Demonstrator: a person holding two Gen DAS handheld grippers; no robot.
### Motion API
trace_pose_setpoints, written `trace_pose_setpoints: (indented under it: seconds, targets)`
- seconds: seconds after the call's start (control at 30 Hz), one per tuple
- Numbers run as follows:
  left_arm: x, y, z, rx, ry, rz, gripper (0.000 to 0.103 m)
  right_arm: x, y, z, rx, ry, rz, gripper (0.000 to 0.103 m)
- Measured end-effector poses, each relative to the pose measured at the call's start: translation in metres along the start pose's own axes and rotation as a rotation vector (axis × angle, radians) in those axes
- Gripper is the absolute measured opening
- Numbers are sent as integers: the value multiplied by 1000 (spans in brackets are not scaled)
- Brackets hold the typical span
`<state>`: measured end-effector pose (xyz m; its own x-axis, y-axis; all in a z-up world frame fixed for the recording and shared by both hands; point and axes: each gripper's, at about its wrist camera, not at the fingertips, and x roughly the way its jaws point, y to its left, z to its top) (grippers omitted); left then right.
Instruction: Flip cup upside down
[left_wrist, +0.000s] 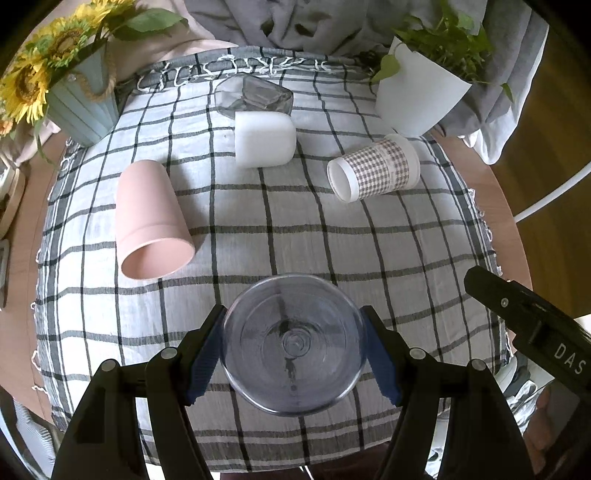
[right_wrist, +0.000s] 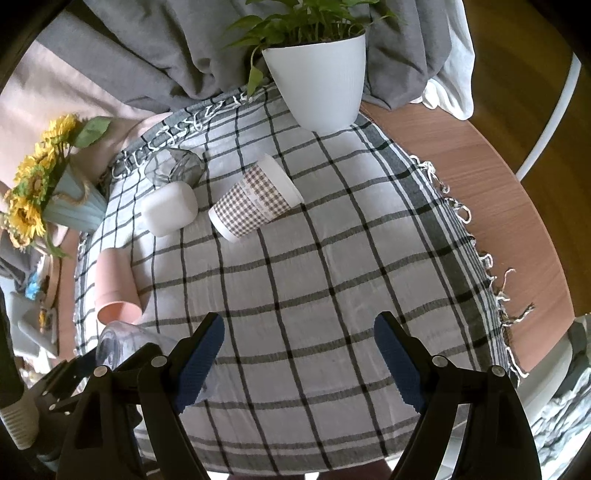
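Left tool (left_wrist: 293, 349) grips the clear cup (left_wrist: 291, 343); right tool (left_wrist: 532, 325) reads "DAS".

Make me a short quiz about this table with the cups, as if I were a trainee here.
1. True or false: the left gripper has its blue pads on either side of the clear plastic cup.
2. Which cup lies nearest the white plant pot? A) pink cup B) checked paper cup C) white cup
3. Fill in: the right gripper holds ____.

Key: 1 true; 2 B; 3 nothing, its jaws are wide apart above the checked tablecloth.
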<state>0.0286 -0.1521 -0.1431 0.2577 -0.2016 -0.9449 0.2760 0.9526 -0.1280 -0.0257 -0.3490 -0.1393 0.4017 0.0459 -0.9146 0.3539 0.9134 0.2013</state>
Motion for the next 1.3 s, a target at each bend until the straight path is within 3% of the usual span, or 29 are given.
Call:
trace_pose_setpoints:
  seconds: [0.33,0.63,0.9,1.13,1.3]
  targets:
    - [5,1,-1,1,12,-42,72,-3,3,-3,-11,-5,-18,83]
    - [2,-2,-2,35,-12,-34,85,-18,2,-10,-17,-31,-58,85]
    - [-26,-5,-5,58,-89,-50,88,-46,3,-19,3,-89,-83,90]
    - [-70,9,-18,14,-195,42,99,-75,13,-29,-10,-146,-64,93]
    - [-93,29,-35,-45,-259,156,102,-91,29,-41,-57,-165,-39,95]
